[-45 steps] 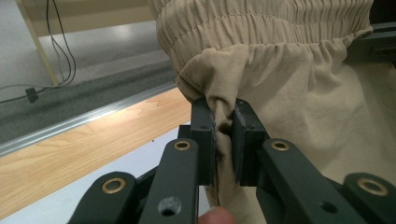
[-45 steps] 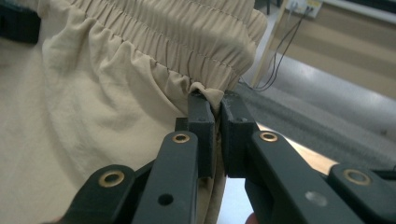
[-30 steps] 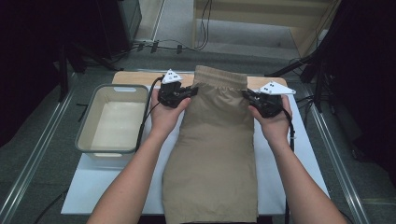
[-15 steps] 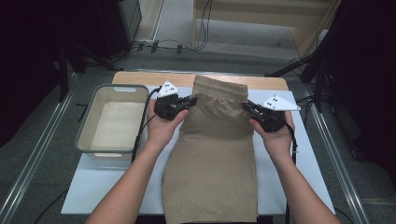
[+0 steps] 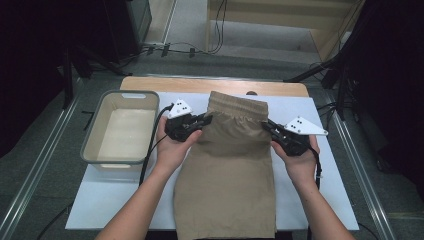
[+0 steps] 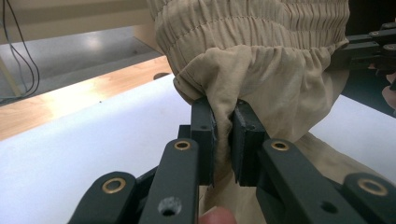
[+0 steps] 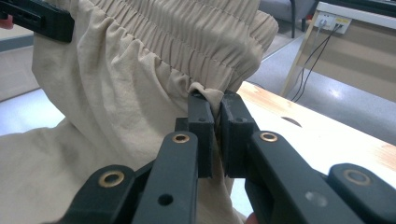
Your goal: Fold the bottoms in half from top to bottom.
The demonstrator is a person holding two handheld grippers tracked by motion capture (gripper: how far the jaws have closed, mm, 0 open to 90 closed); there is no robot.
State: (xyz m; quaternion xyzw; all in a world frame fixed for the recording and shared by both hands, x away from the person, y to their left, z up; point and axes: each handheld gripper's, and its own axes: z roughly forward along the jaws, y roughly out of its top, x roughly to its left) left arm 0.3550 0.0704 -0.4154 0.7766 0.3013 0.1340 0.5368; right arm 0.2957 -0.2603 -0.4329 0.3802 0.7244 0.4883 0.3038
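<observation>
Your left gripper's fingers (image 6: 204, 135) were clamped on a fold of the tan shorts (image 5: 231, 165) just under the elastic waistband, and your right gripper (image 7: 217, 135) pinched the opposite side likewise. The shorts lay along the white mat (image 5: 100, 200), waistband end raised between both grippers, beside the plastic tub (image 5: 90, 152).

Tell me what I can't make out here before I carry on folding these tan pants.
- Pants: leg hems cut off by the bottom edge, high view.
- Table: small dark spot behind the waistband, half hidden by cloth, high view.
- Left tool: how much cloth it has pinched, hidden between the pads, left gripper view.
- Right tool: same, right gripper view.
</observation>
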